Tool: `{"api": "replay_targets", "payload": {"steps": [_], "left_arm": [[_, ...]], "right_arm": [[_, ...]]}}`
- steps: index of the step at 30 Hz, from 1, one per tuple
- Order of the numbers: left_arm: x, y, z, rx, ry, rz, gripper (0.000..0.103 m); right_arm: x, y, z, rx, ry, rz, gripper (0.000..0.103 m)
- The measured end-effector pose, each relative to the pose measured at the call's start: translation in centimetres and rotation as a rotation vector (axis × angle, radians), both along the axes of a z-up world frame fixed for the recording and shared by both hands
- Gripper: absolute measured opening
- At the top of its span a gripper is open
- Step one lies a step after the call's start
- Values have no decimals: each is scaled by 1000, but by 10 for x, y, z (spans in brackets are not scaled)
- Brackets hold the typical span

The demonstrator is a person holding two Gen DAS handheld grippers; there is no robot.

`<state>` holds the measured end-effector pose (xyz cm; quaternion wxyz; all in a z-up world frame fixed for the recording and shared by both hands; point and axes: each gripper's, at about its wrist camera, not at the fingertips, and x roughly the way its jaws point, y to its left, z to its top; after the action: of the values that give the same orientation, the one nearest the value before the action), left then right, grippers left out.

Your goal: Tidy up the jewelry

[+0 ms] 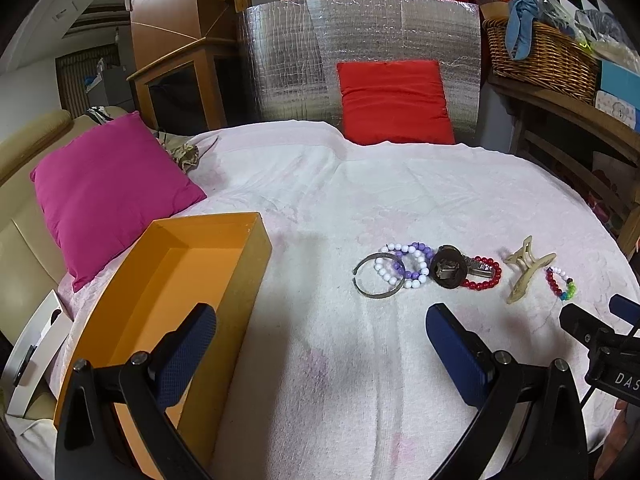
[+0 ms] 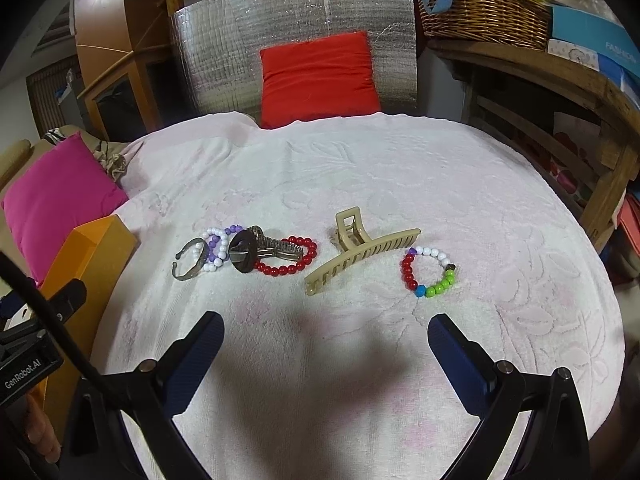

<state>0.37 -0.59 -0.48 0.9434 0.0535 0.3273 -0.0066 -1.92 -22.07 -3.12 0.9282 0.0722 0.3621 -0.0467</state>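
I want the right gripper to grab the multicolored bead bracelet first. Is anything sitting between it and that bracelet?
Nothing visible. The right gripper is open above bare towel, and the multicolored bracelet lies just ahead near its right finger. The hair claw clip lies beside the bracelet on its left, apart from it.

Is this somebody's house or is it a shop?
Most likely a lived-in room in a home. A pink cushion lies on a cream sofa, a wicker basket stuffed with odds and ends sits on a wooden shelf, and the jewelry lies on a white towel.
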Motion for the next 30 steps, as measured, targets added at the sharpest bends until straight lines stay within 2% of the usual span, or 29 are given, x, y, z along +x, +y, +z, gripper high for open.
{"api": "replay_targets", "payload": {"steps": [30], "left_arm": [[4,-10,-4,34,8,6,103]], "right_arm": [[1,-16,3,14,-10,-38,103]]}}
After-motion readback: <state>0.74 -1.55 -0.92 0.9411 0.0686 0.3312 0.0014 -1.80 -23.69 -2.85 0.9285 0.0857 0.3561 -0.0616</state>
